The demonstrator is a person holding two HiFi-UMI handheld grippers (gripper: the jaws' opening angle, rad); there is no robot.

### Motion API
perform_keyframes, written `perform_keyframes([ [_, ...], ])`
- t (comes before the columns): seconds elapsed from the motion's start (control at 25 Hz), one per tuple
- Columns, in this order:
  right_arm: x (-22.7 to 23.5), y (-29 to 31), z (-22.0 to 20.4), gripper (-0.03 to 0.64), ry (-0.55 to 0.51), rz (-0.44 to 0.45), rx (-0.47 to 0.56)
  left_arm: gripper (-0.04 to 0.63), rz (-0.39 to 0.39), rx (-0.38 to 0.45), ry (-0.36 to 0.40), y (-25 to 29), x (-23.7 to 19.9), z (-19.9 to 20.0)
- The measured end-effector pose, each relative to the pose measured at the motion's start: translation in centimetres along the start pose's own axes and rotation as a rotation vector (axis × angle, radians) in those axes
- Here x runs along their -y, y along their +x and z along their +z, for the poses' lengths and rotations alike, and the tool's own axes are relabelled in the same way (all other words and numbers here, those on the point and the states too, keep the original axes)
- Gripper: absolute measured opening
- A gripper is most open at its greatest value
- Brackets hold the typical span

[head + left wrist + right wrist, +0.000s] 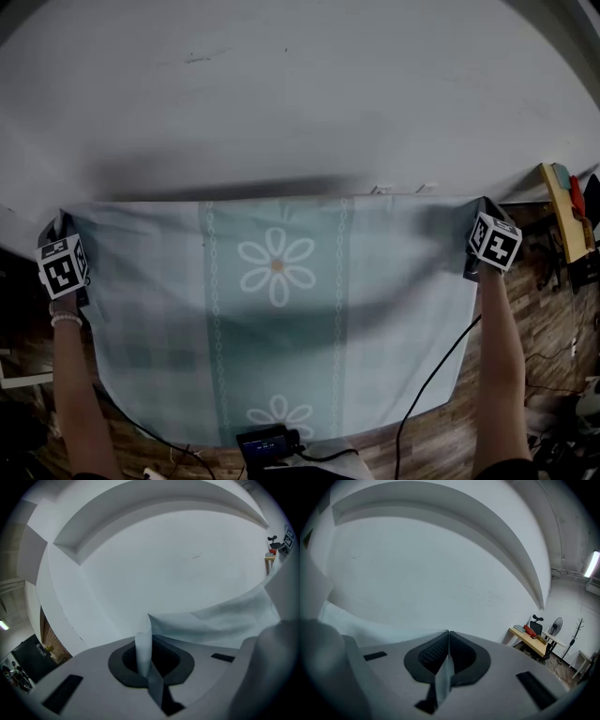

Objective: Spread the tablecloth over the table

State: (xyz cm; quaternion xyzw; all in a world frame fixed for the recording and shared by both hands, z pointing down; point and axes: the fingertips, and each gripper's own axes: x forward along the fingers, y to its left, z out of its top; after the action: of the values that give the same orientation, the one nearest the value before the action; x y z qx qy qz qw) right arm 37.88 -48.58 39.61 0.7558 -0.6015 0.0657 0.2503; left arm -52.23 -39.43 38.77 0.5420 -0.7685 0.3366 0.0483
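Both corners pinched: my left gripper (149, 663), right gripper (447, 660) stretch pale-green daisy-print fabric tablecloth (281, 309); next, carry it across white table (300, 94).

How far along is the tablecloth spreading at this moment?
Done: the tablecloth is unfolded and stretched flat. In hand: the left gripper and right gripper each pinch a top corner at the near edge of the table. Left: the cloth hangs off the near side and does not cover the tabletop yet.
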Motion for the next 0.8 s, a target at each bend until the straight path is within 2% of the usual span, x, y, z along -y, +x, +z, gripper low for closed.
perform_keyframes([
  [0.36, -0.6, 0.5, 2.1, 0.033, -0.054, 0.009, 0.062, 0.014, 0.041, 0.011, 0.004, -0.9, -0.5, -0.2],
  [0.8, -1.6, 2.3, 1.7, 0.033, -0.104, 0.029, 0.092, 0.014, 0.07, 0.037, 0.001, -1.3, -0.7, -1.6],
])
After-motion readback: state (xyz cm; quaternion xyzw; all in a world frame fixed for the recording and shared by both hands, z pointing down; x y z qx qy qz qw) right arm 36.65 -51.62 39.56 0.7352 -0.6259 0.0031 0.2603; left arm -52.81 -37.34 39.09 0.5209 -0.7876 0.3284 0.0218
